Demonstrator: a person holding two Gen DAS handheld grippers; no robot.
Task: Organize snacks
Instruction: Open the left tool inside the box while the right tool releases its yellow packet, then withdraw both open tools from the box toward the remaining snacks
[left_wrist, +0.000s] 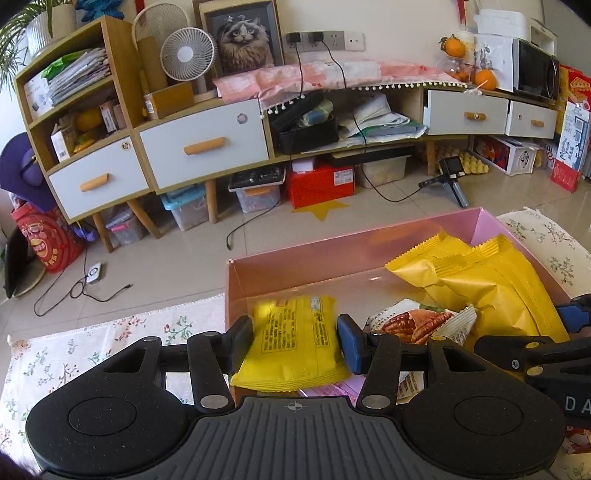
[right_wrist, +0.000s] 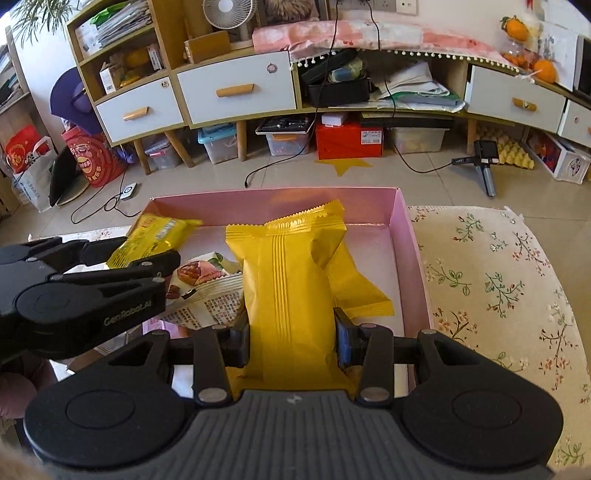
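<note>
A pink box (left_wrist: 332, 254) (right_wrist: 402, 236) sits on a flowered cloth. My left gripper (left_wrist: 295, 339) is shut on a glossy yellow snack packet (left_wrist: 295, 343) with printed text, held over the box's near left corner. My right gripper (right_wrist: 291, 336) is shut on a plain yellow wrapper packet (right_wrist: 291, 288), held over the box's middle. In the box lie more plain yellow packets (left_wrist: 491, 284) (right_wrist: 354, 280) and a white pecan packet (left_wrist: 417, 321) (right_wrist: 207, 284). The left gripper (right_wrist: 122, 254) with its glossy packet (right_wrist: 155, 232) shows at the left of the right wrist view.
The flowered cloth (right_wrist: 491, 280) (left_wrist: 92, 347) covers the table on both sides of the box. Beyond the table edge are a tiled floor with cables (left_wrist: 251, 221), a long wooden cabinet with white drawers (left_wrist: 207, 144), and storage bins (right_wrist: 284, 140) under it.
</note>
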